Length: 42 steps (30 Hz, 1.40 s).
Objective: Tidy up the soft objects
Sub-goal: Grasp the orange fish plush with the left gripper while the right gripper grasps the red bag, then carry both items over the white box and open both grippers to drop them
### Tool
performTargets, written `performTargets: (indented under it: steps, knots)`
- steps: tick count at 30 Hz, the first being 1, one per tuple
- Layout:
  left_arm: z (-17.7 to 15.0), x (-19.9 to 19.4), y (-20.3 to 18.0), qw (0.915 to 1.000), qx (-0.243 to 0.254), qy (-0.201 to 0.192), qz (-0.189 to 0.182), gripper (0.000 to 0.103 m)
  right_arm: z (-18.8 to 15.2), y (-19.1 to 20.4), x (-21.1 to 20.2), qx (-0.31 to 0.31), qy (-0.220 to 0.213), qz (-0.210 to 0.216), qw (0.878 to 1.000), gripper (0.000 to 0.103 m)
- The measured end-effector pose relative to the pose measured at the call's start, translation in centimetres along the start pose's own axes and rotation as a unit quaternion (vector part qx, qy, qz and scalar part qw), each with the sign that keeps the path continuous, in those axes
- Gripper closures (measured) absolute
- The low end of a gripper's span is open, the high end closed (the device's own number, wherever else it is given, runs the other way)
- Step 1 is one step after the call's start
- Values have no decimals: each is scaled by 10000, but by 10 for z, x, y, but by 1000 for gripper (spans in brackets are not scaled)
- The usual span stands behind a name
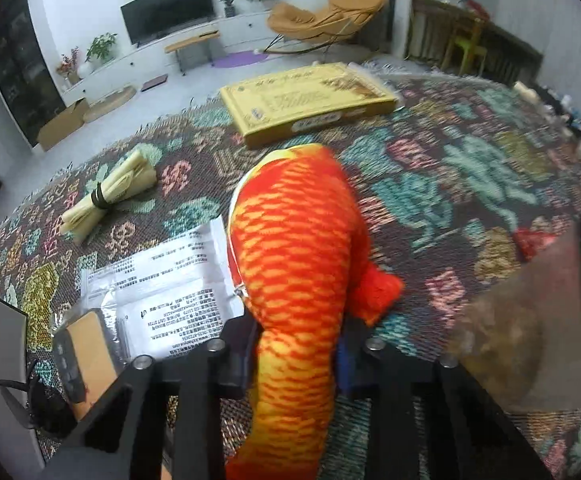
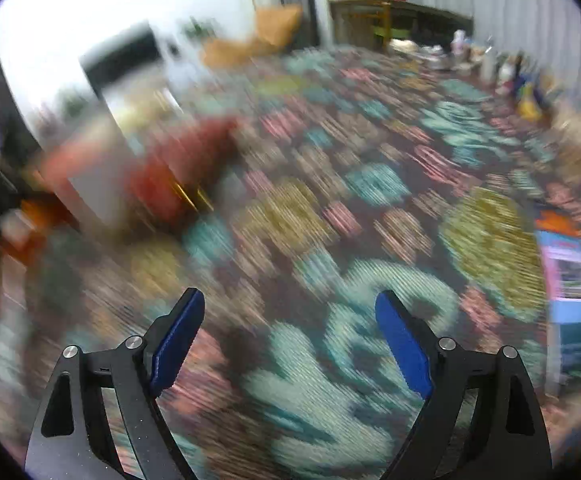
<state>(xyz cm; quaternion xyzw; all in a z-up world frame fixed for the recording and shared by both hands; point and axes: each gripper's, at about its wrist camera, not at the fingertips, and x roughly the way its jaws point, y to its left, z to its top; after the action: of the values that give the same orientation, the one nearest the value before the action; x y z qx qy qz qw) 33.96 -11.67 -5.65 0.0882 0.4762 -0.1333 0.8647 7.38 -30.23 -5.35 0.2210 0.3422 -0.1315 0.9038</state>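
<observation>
My left gripper (image 1: pixel 296 344) is shut on an orange and yellow plush fish (image 1: pixel 294 240), gripping it near the tail; the fish's body stretches away over the patterned tablecloth (image 1: pixel 430 168). A blurred brown soft thing (image 1: pixel 522 332) shows at the right edge of the left wrist view. My right gripper (image 2: pixel 290 320) is open and empty above the tablecloth (image 2: pixel 350 220); its blue pads (image 2: pixel 402 344) stand wide apart. The right wrist view is heavily motion-blurred; a red-orange blur (image 2: pixel 178 168) lies at the left.
A flat yellow box (image 1: pixel 306 100) lies at the table's far side. A tied roll of pale paper (image 1: pixel 110 196) lies at the left. A white printed packet (image 1: pixel 166 288) and a tan device (image 1: pixel 86 356) lie near the left gripper. Bottles (image 2: pixel 502 68) line the far right edge.
</observation>
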Motion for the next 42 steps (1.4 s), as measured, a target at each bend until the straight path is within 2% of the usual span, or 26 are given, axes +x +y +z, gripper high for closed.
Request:
performTargets:
  steps: [3, 6, 7, 9, 10, 11, 12, 14, 18, 21, 23, 27, 29, 32, 34, 35, 36, 37, 39, 40, 41, 42]
  knots:
    - [-2, -21, 7, 9997, -139, -147, -127, 75, 42, 7, 29, 275, 245, 421, 9984, 16]
    - [-2, -44, 18, 9980, -466, -168, -380, 75, 72, 23, 68, 292, 535, 561, 9966, 16]
    - [-3, -54, 24, 9971, -561, -176, -474, 75, 76, 27, 81, 324, 702, 616, 9951, 21]
    - [-4, -73, 35, 9959, -657, -225, -587, 75, 77, 35, 115, 377, 1220, 730, 9891, 40]
    - [-8, -87, 42, 9951, -691, -261, -663, 75, 75, 37, 127, 268, 1443, 747, 9863, 64]
    - [-12, -99, 48, 9946, -700, -291, -712, 75, 75, 44, 128, -52, 1322, 597, 9894, 75]
    - [-16, -114, 54, 9941, -717, -336, -740, 75, 75, 48, 128, -298, 1297, 468, 9900, 80]
    - [-29, -144, 70, 9927, -748, -450, -829, 75, 76, 45, 117, -251, 1130, 451, 9923, 86]
    - [-66, -207, 111, 9883, -1026, -718, -871, 75, 80, 41, 68, -400, 500, 239, 9977, 87]
    - [-105, -249, 146, 9844, -1317, -922, -719, 75, 78, 52, 26, -726, 230, 323, 9966, 87]
    - [-137, -275, 172, 9814, -1521, -1059, -491, 75, 74, 68, -1, -971, 116, 483, 9940, 87]
    - [-209, -311, 230, 9702, -2176, -1049, -184, 75, 55, 133, -59, -1516, -39, 1157, 9816, 87]
    - [-247, -322, 257, 9641, -2472, -965, 33, 75, 40, 173, -82, -1715, -1, 1577, 9725, 86]
    - [-294, -337, 289, 9571, -2713, -887, 496, 75, 12, 248, -110, -1996, 272, 2392, 9498, 86]
    - [-316, -346, 300, 9532, -2816, -894, 636, 74, -19, 307, -128, -2194, 600, 3058, 9245, 86]
    - [-324, -350, 303, 9519, -2842, -907, 706, 74, -29, 323, -132, -2260, 711, 3228, 9163, 86]
    - [-329, -352, 305, 9513, -2836, -917, 791, 73, -48, 356, -139, -2391, 919, 3515, 9005, 86]
    - [-335, -355, 307, 9507, -2817, -928, 905, 70, -58, 371, -141, -2444, 1024, 3636, 8931, 85]
    - [-343, -357, 309, 9458, -2835, -964, 1256, 50, -91, 418, -140, -2567, 1362, 3924, 8727, 71]
    - [-346, -359, 310, 9412, -2867, -1015, 1473, 25, -100, 427, -138, -2571, 1489, 4021, 8660, 45]
    - [-347, -360, 311, 9370, -2902, -1078, 1617, 5, -110, 439, -132, -2571, 1695, 4143, 8565, 25]
    - [-348, -363, 313, 9311, -2953, -1188, 1780, 3, -118, 449, -127, -2566, 1816, 4180, 8523, 27]
